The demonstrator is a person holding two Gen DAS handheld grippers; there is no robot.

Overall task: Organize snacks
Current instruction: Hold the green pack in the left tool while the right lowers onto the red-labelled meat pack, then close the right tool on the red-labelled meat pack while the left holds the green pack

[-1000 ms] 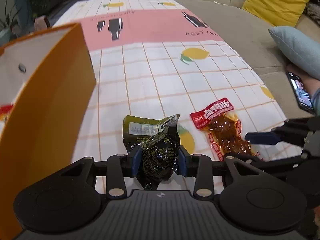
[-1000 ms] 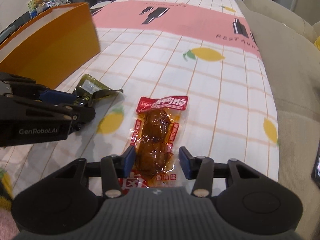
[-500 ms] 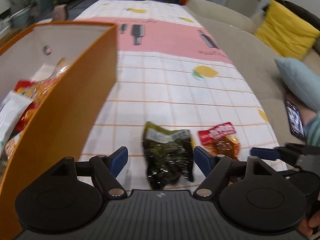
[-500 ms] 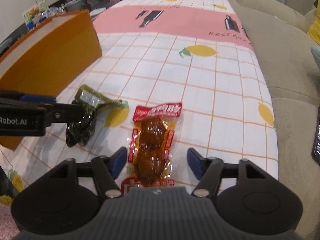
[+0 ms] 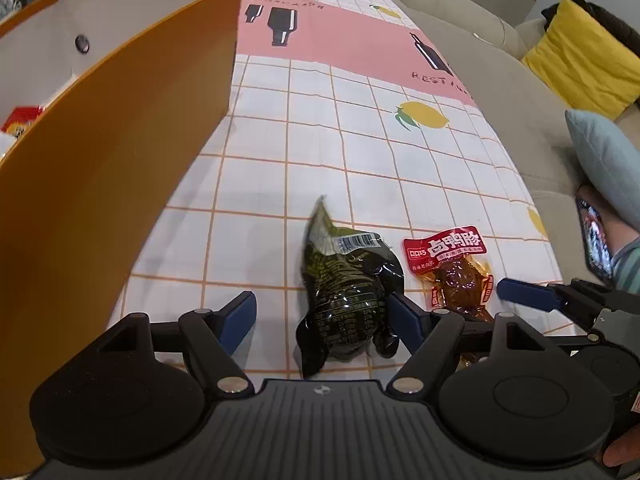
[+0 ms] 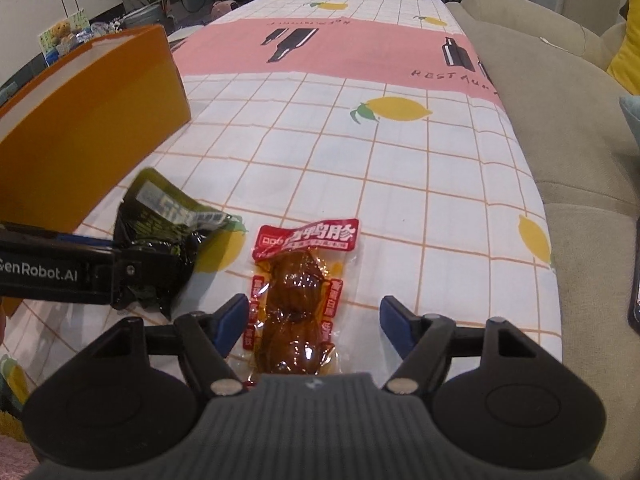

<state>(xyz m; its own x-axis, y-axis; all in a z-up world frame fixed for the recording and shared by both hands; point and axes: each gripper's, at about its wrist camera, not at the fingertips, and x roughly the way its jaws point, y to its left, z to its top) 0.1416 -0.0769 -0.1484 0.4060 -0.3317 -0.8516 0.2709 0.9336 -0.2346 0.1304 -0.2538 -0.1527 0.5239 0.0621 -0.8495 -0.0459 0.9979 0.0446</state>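
Observation:
A dark green snack packet (image 5: 347, 285) lies on the checked tablecloth, between the fingers of my open left gripper (image 5: 322, 314), nearer the right finger; it also shows in the right wrist view (image 6: 164, 236). A red-topped packet of brown meat snack (image 6: 298, 292) lies between the fingers of my open right gripper (image 6: 314, 320), nearer the left finger; it also shows in the left wrist view (image 5: 456, 270). The orange box (image 5: 120, 120) stands at the left with snack packets inside.
The table's right edge (image 6: 548, 264) borders a beige sofa (image 6: 568, 120) with yellow (image 5: 580, 56) and light blue (image 5: 604, 160) cushions. A person's hand holds a phone (image 5: 596, 240) at the right. Plants and clutter stand beyond the box (image 6: 76, 28).
My left gripper let go of the green packet and opened wide; the packet now lies on the cloth. My right gripper opened wider around the red packet and backed off slightly.

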